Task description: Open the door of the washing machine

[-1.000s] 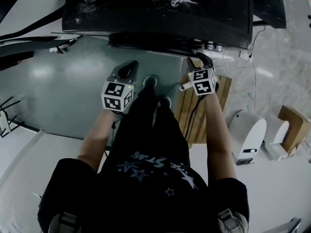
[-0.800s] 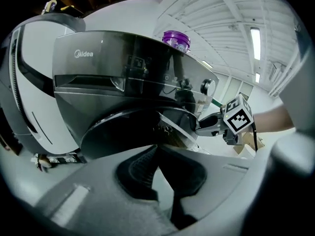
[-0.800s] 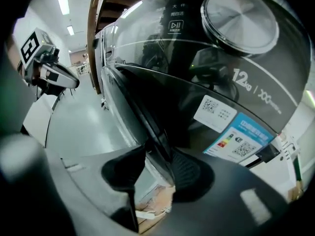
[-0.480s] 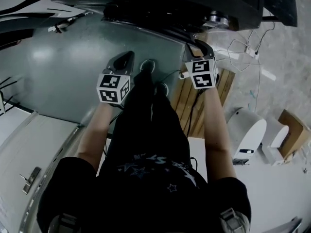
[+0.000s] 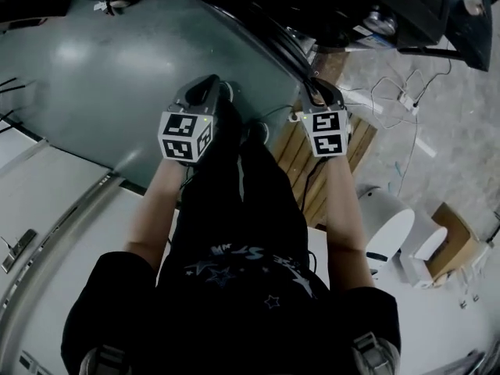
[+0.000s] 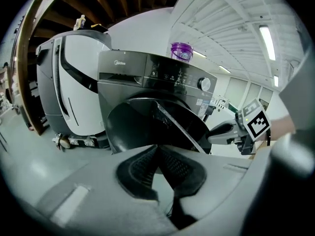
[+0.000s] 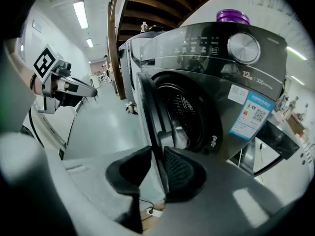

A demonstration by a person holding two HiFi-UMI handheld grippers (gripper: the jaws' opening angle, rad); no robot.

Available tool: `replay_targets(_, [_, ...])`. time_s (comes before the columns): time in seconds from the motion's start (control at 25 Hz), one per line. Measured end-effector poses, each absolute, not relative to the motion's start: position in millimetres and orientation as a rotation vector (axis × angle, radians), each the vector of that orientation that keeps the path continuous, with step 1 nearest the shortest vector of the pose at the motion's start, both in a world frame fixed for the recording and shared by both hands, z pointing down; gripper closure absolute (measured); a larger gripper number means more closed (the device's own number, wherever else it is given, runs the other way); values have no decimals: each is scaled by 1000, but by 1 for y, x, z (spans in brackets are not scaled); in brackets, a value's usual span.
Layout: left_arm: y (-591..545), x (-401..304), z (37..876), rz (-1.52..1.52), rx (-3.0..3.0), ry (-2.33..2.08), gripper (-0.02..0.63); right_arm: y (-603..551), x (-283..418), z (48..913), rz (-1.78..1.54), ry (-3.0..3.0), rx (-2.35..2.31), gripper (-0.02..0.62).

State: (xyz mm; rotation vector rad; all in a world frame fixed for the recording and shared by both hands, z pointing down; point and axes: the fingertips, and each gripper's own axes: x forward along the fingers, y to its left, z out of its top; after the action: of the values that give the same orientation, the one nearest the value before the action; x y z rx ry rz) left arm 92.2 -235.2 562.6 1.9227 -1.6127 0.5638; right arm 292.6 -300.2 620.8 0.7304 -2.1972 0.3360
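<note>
The dark washing machine (image 5: 351, 6) stands at the top of the head view, its round door (image 5: 273, 37) swung out from the drum (image 7: 184, 117). My right gripper (image 5: 316, 88) is at the door's free edge. In the right gripper view that edge (image 7: 147, 112) runs between its jaws (image 7: 156, 163), which are closing with both pads against it. My left gripper (image 5: 212, 84) hangs over the grey floor left of the door, shut and empty. The left gripper view looks past its joined tips (image 6: 157, 151) at the door (image 6: 142, 122).
A wooden pallet (image 5: 312, 170) lies under my right arm. A white device (image 5: 387, 237), a cardboard box (image 5: 449, 241) and loose cables (image 5: 398, 92) lie to the right. A larger white machine (image 6: 74, 82) stands left of the washer. A purple-lidded jar (image 6: 181, 50) sits on top.
The door has swung further out from the machine, and my right gripper has moved with its edge. My left gripper has shifted over the floor. The head view has turned left.
</note>
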Motion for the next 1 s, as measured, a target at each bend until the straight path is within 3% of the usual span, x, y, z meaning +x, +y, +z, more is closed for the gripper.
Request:
replay_targets(0.36, [-158, 36, 567, 538, 1745, -1735, 595, -233, 254, 623, 299, -2219, 463, 531])
replay_targets(1.0, [-47, -66, 582, 426, 1630, -1770, 595, -126, 138, 629, 566, -2178, 530, 495])
